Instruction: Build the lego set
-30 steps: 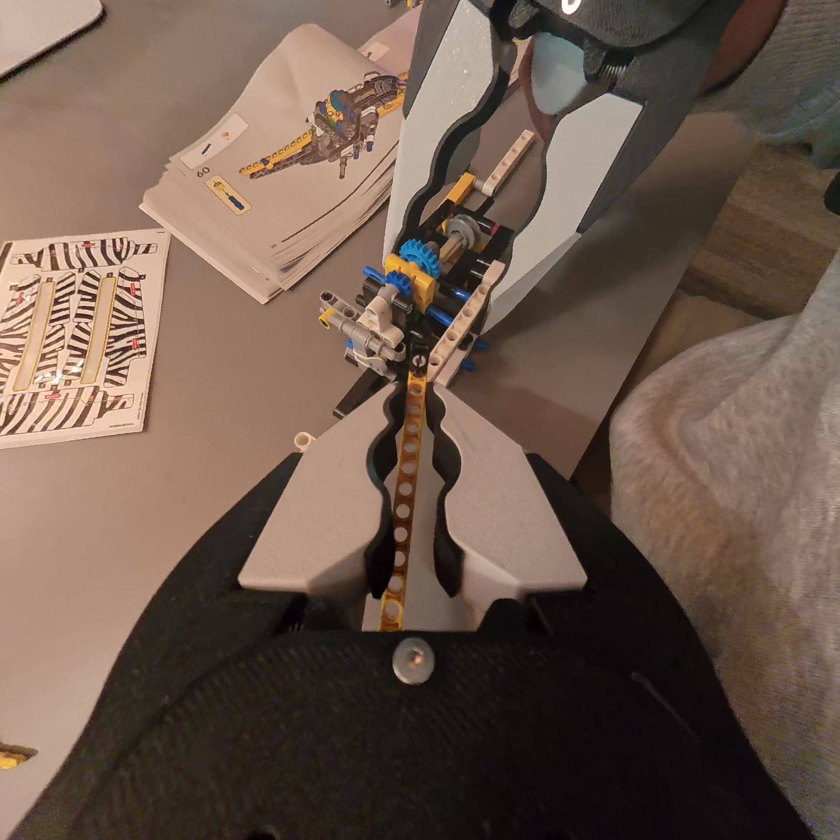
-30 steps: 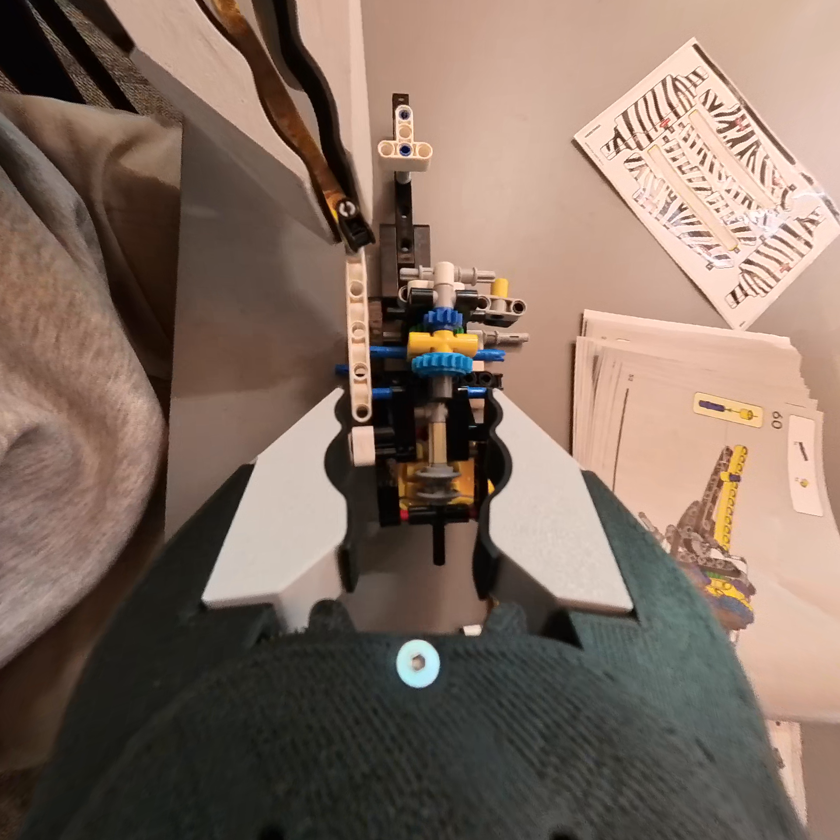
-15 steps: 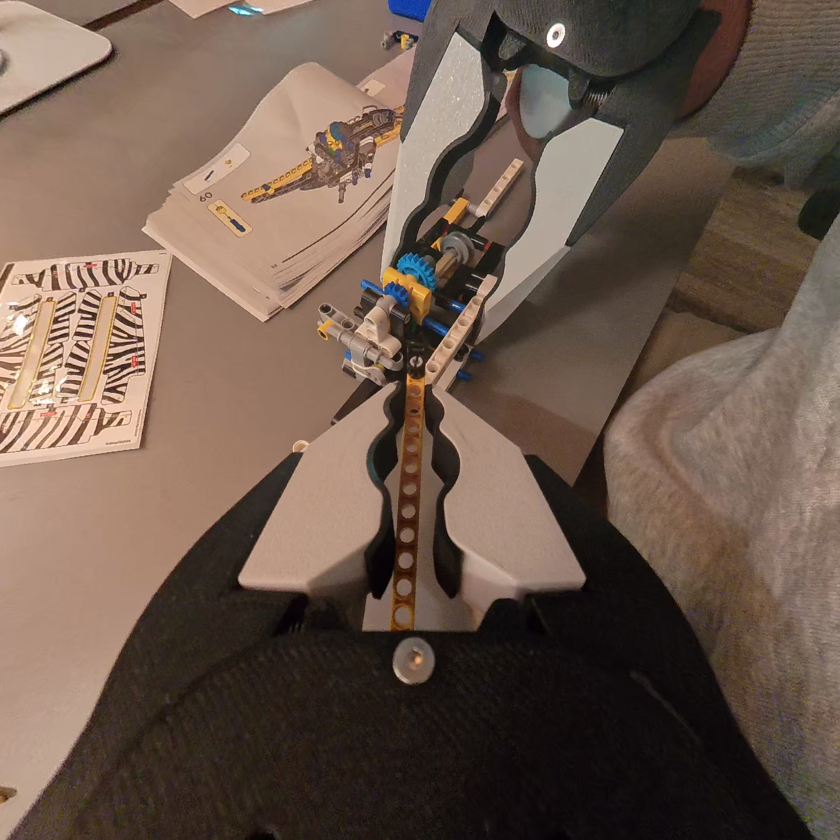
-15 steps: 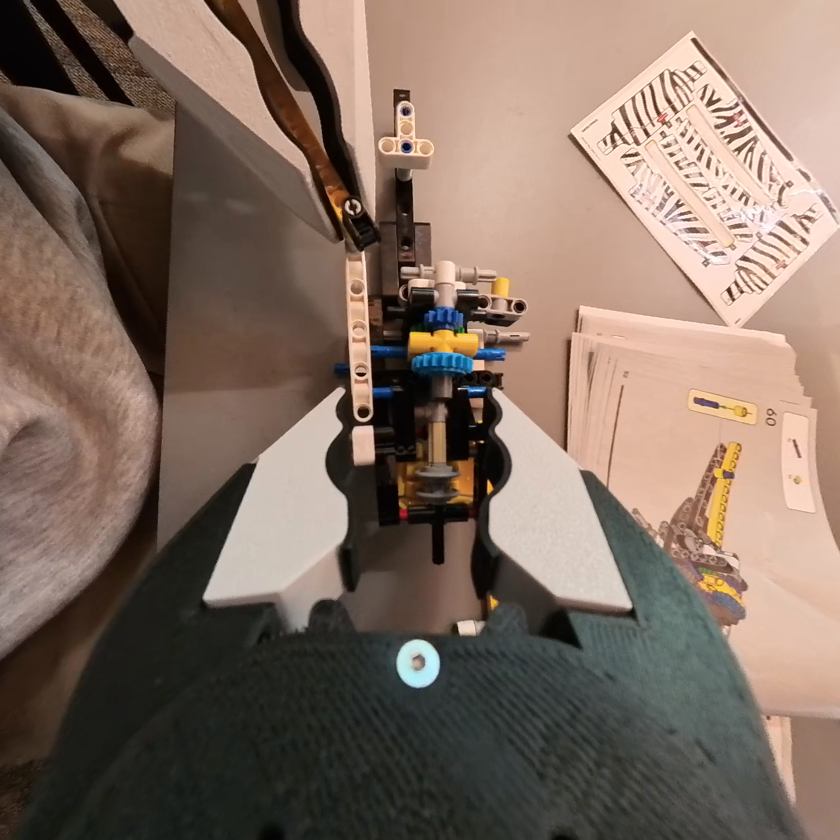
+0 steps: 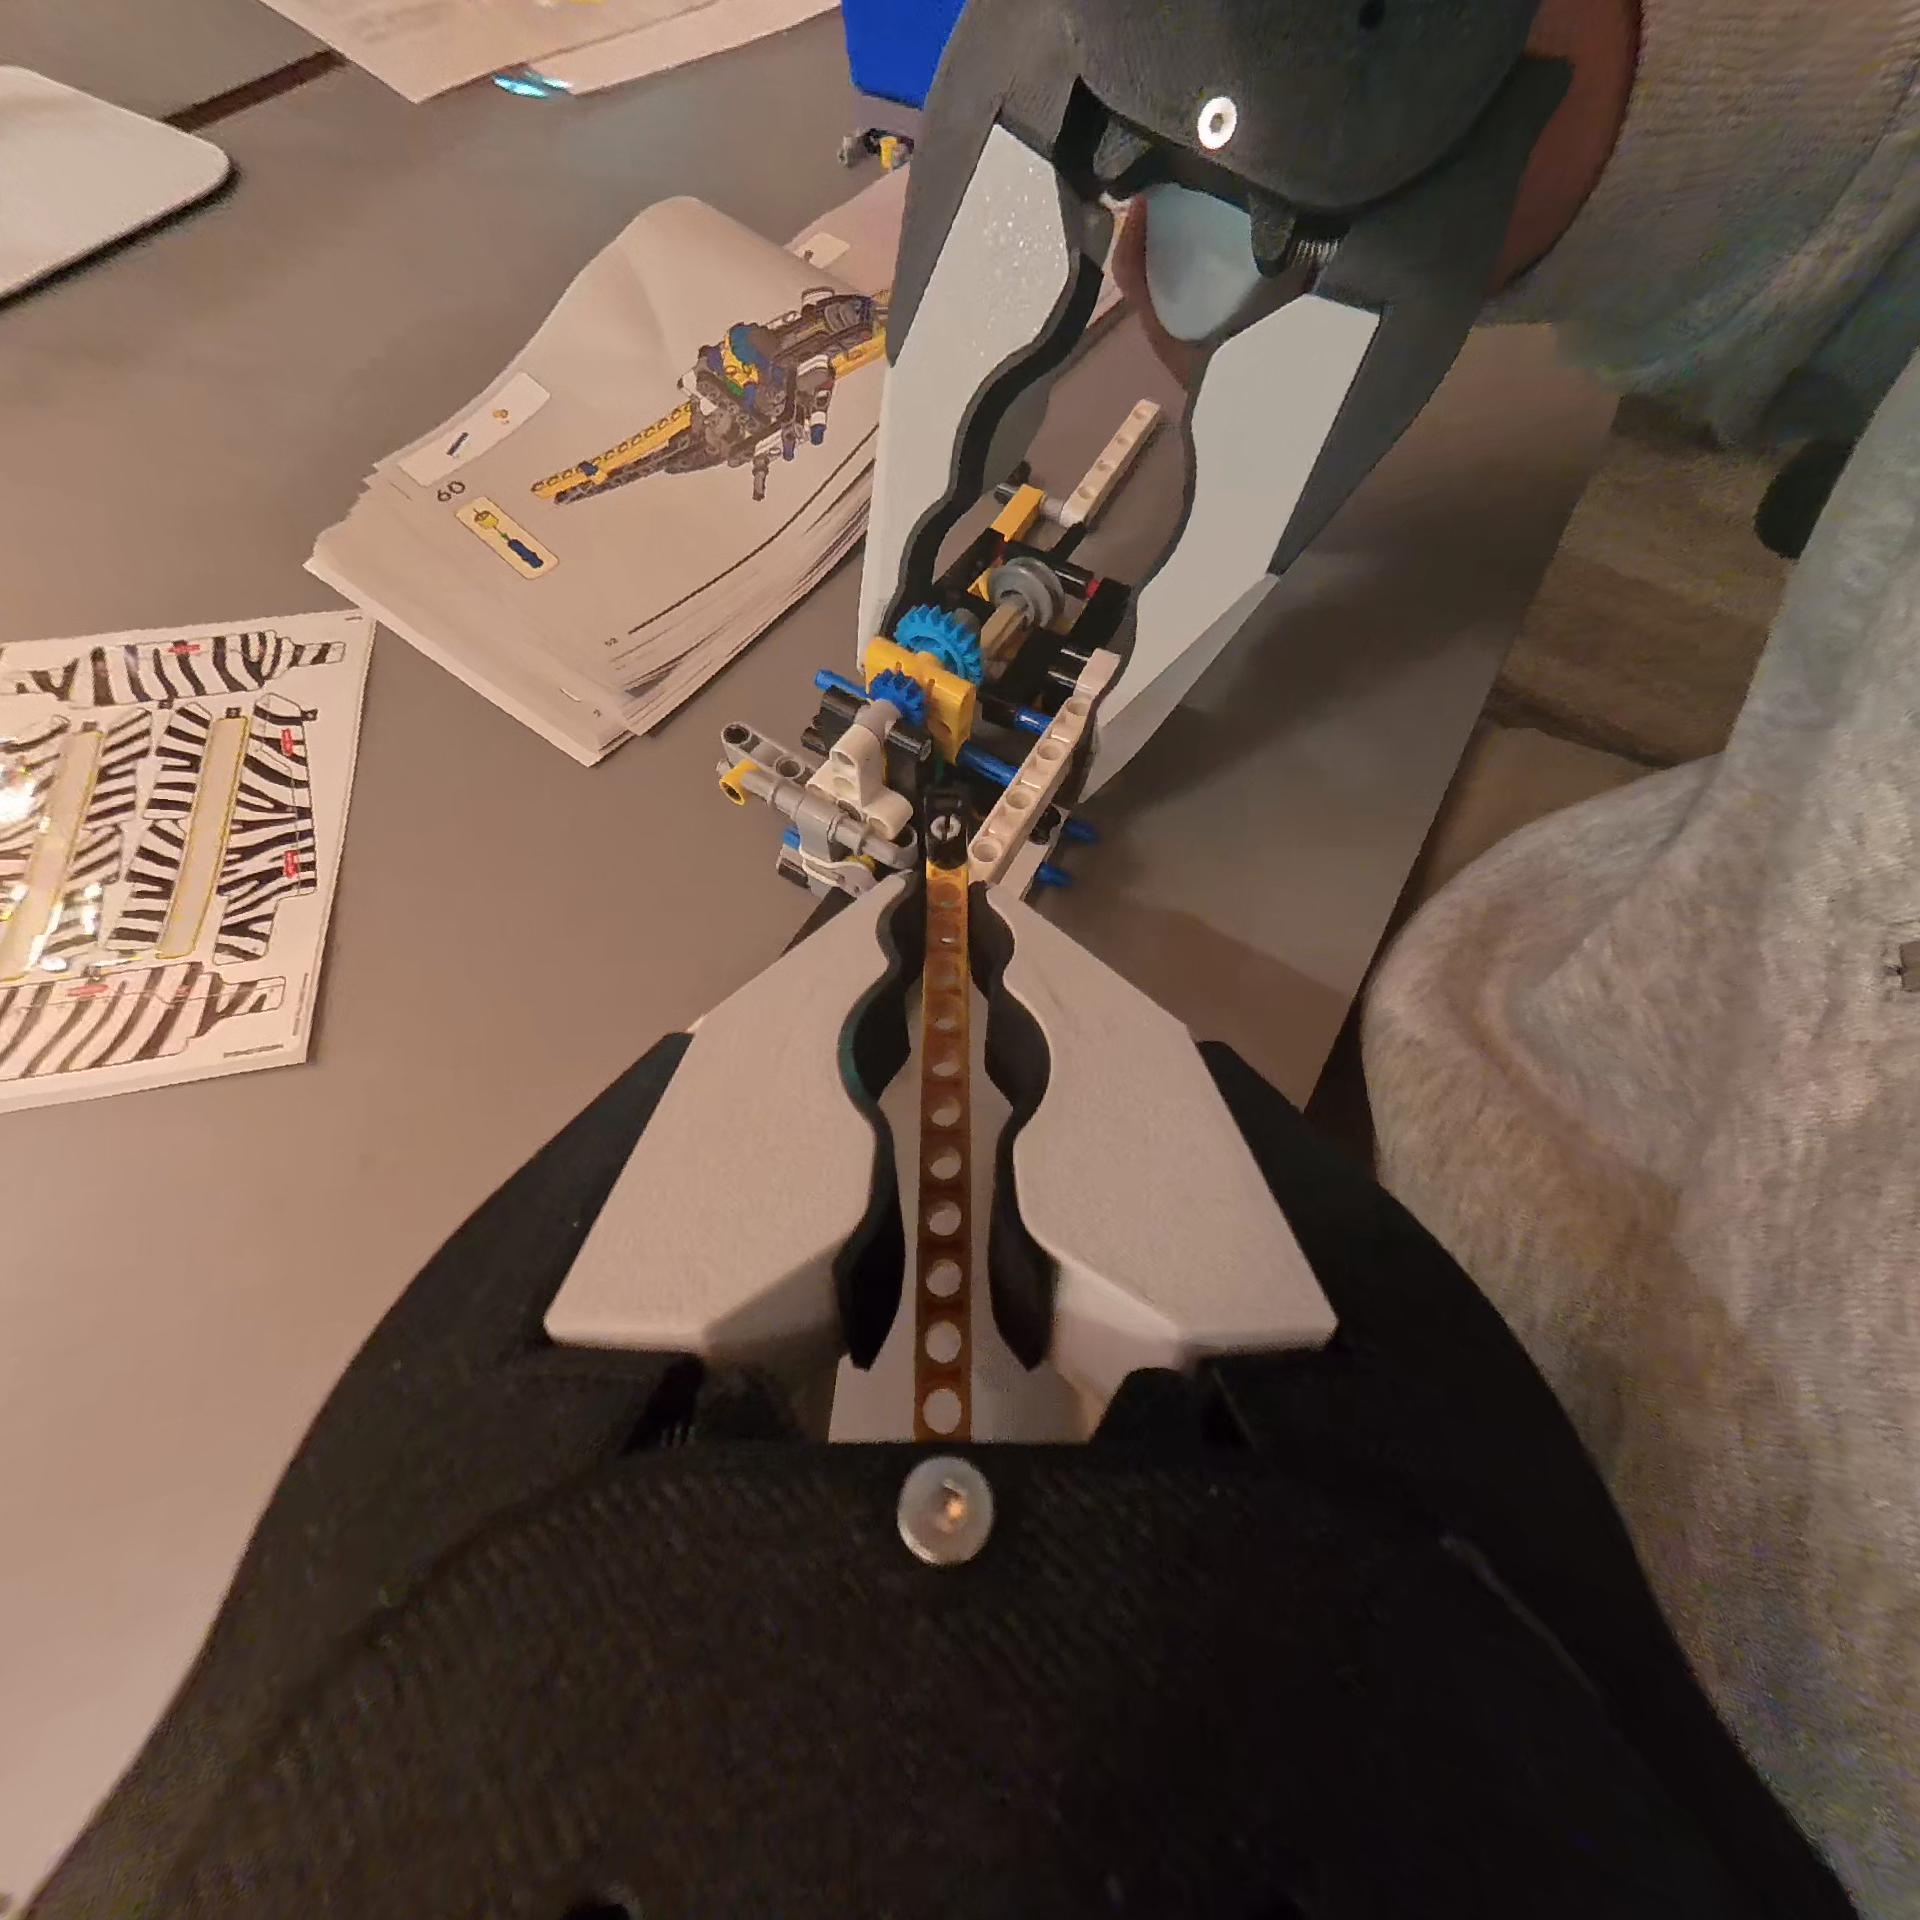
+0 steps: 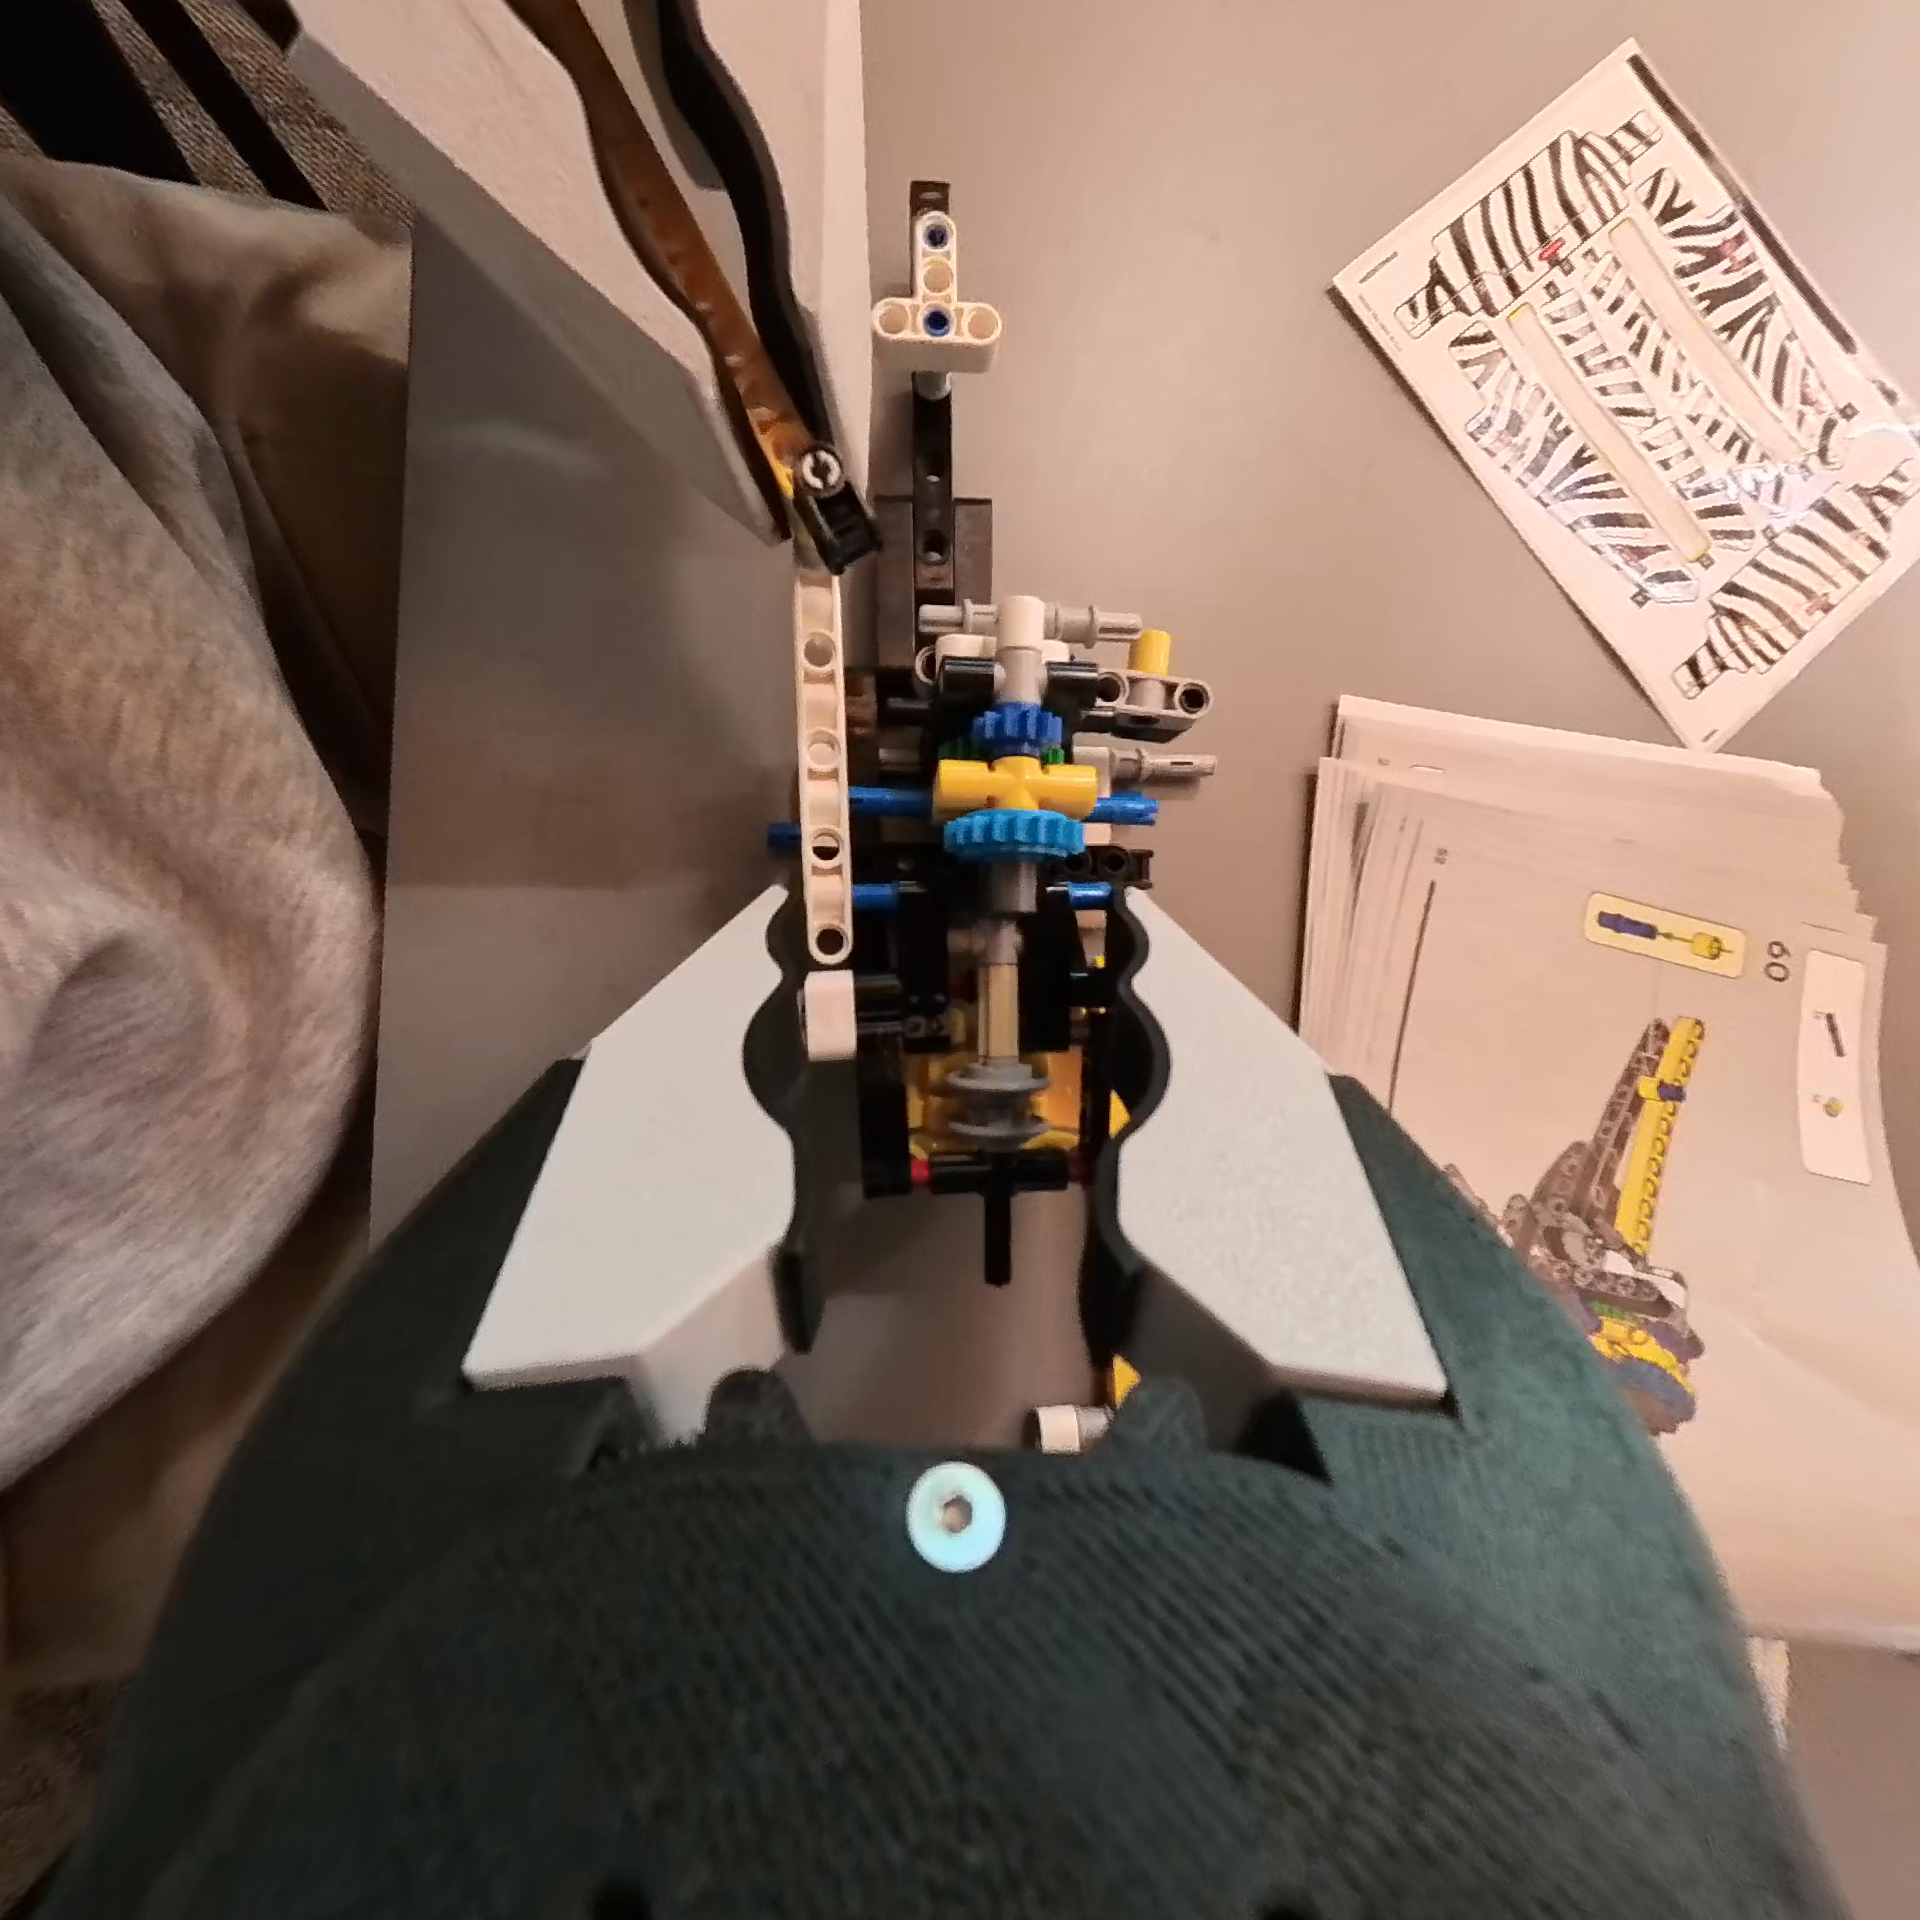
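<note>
My left gripper (image 5: 943, 896) is shut on a long yellow holed beam (image 5: 943, 1143) that runs back between the fingers. A black connector (image 5: 945, 826) on the beam's far tip touches the near end of the lego assembly (image 5: 920, 691), beside its white side beam (image 5: 1039, 774). The assembly is black with blue gears, a yellow hub and grey pins. My right gripper (image 6: 956, 914) is shut on the assembly (image 6: 1013, 784). The yellow beam (image 6: 675, 208) and connector (image 6: 831, 514) come in at the upper left there.
An open instruction booklet (image 5: 644, 447) and a zebra sticker sheet (image 5: 156, 831) lie left of the assembly on the grey table (image 5: 468, 1039). A loose white beam (image 5: 1117, 457) lies behind it. The table edge and a person's grey clothing (image 5: 1662, 1143) are close on the right. The tips of one gripper are about 7 centimeters away from the tips of the other.
The left wrist view has shifted so that more of the far table shows. The connector stays at the assembly's end. The right gripper holds the assembly still.
</note>
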The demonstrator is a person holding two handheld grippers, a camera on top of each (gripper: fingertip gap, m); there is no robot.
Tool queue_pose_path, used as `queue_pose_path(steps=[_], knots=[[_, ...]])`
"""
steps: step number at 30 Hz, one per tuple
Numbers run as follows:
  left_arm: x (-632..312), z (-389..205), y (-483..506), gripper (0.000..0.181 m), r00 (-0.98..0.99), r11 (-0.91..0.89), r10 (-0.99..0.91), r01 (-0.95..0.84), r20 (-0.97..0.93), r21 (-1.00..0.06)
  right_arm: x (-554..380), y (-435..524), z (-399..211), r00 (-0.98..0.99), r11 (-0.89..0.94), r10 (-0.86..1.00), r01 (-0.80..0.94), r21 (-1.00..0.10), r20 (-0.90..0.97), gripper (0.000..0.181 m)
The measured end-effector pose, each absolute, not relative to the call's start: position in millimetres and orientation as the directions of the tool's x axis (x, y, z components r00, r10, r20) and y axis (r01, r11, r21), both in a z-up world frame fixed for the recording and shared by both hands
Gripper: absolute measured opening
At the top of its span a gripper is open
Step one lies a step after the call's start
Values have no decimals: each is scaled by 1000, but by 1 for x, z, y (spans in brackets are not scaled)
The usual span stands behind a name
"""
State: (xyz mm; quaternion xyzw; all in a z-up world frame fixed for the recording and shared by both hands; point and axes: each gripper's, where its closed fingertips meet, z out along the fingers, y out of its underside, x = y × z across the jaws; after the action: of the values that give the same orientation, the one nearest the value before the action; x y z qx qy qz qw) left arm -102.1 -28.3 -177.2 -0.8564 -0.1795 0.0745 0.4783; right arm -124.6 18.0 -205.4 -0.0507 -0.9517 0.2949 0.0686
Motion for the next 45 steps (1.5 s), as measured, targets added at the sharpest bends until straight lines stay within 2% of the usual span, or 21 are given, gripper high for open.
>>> queue_pose_path(steps=[16, 31, 32, 37, 41, 43, 45], knots=[[-103, -178, -29, 5, 924, -454, 377, 247, 66, -856, -122, 22, -204, -992, 843, 122, 83, -532, 39, 54], [-107, -180, -27, 6, 934, -476, 351, 233, 60, -848, -123, 23, -203, -988, 843, 136, 79, -532, 68, 53], [-107, -180, -27, 9, 937, -477, 345, 228, 58, -849, -123, 23, -203, -988, 842, 137, 78, -534, 72, 52], [-106, -196, -29, 84, 946, -563, 321, 227, 42, -795, -122, 23, -203, -988, 837, 132, 68, -543, 79, 53], [-109, -210, -32, 99, 963, -684, 263, 141, -62, -716, -119, 21, -202, -994, 825, 81, 23, -565, 77, 52], [-109, -214, -31, 107, 972, -721, 221, 110, -76, -684, -118, 20, -202, -997, 821, 50, 3, -571, 67, 53], [-104, -215, -27, 107, 983, -738, 178, 102, -47, -667, -116, 20, -203, -998, 824, 11, -22, -566, 56, 52]])
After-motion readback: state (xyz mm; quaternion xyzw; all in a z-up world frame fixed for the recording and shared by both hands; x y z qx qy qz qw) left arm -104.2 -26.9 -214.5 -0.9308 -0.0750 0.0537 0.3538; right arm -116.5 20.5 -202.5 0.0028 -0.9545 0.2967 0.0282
